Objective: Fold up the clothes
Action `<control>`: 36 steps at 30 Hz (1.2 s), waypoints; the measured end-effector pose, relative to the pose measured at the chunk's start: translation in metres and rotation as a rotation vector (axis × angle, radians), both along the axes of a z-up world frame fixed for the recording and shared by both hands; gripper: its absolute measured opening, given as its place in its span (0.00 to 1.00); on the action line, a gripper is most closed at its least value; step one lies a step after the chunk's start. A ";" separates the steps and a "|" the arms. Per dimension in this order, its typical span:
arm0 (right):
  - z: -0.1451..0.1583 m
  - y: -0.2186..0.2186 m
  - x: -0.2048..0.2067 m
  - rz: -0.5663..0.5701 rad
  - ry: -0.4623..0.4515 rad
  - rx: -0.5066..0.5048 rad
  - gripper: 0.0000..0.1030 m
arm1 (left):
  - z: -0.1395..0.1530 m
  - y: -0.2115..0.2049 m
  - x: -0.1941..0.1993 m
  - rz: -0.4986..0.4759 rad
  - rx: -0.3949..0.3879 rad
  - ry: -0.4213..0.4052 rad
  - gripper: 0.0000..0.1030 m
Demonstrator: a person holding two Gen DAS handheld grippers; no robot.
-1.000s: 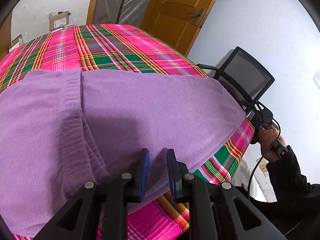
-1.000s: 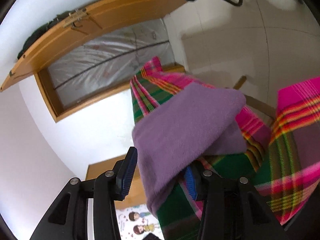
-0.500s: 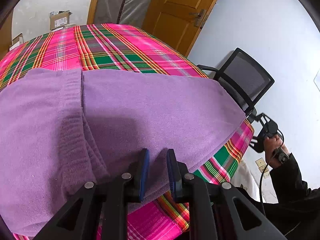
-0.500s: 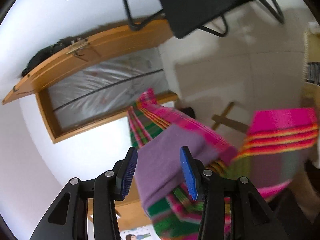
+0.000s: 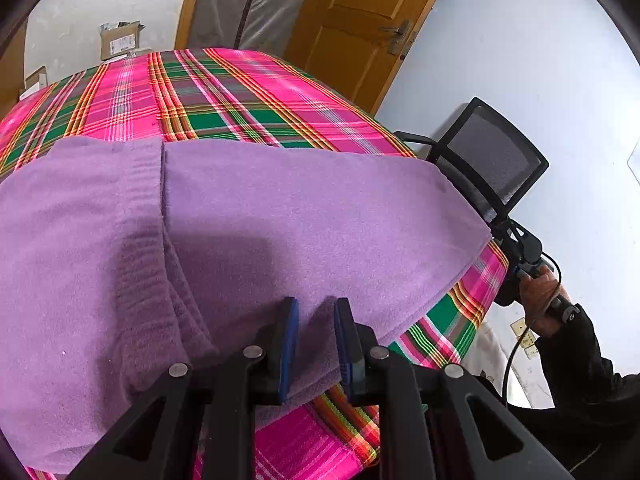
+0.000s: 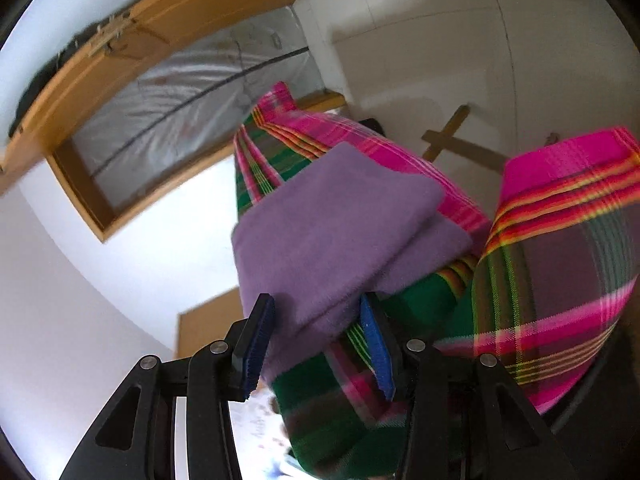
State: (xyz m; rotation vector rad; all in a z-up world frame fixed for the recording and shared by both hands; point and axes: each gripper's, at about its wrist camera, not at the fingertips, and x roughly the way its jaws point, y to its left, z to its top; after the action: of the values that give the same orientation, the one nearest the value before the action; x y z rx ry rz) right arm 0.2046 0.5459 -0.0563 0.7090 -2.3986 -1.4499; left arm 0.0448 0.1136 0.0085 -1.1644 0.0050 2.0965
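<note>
1. Swinging back toward the desk (image 5: 248,92), my right tool (image 6: 318,344) is lining up again with the purple sweater (image 5: 280,224); half a second ago it was pointing higher.
2. Its jaws are standing apart, straddling the sweater's corner without pressing.
3. My left tool (image 5: 314,340) is hovering nearly closed over the near hem, gripping nothing.
4. Risk: the right tool is possibly pinching the plaid tablecloth (image 6: 560,264) together with the sweater.
</note>
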 end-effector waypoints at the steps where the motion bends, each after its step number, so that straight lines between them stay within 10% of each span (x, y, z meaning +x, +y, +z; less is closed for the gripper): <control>1: -0.002 -0.001 -0.001 -0.017 0.004 -0.017 0.45 | 0.000 0.000 0.000 -0.001 -0.001 0.000 0.18; 14: 0.012 0.011 -0.010 -0.216 0.013 0.041 0.46 | 0.000 0.001 -0.002 0.000 -0.002 0.001 0.18; 20: 0.015 0.018 -0.012 -0.279 -0.014 0.083 0.31 | 0.001 0.001 -0.002 -0.001 -0.001 0.000 0.18; 23: 0.025 0.020 -0.015 -0.268 -0.012 0.144 0.10 | 0.001 0.000 -0.002 -0.001 0.002 -0.001 0.18; 36: 0.125 0.019 -0.020 -0.206 0.104 0.532 0.08 | 0.007 0.001 -0.001 -0.007 0.010 0.001 0.18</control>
State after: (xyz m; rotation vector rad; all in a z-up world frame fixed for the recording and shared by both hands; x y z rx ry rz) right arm 0.1842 0.5648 0.0690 0.4776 -2.0630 -2.1901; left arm 0.0440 0.1142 0.0157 -1.1563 -0.0006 2.0882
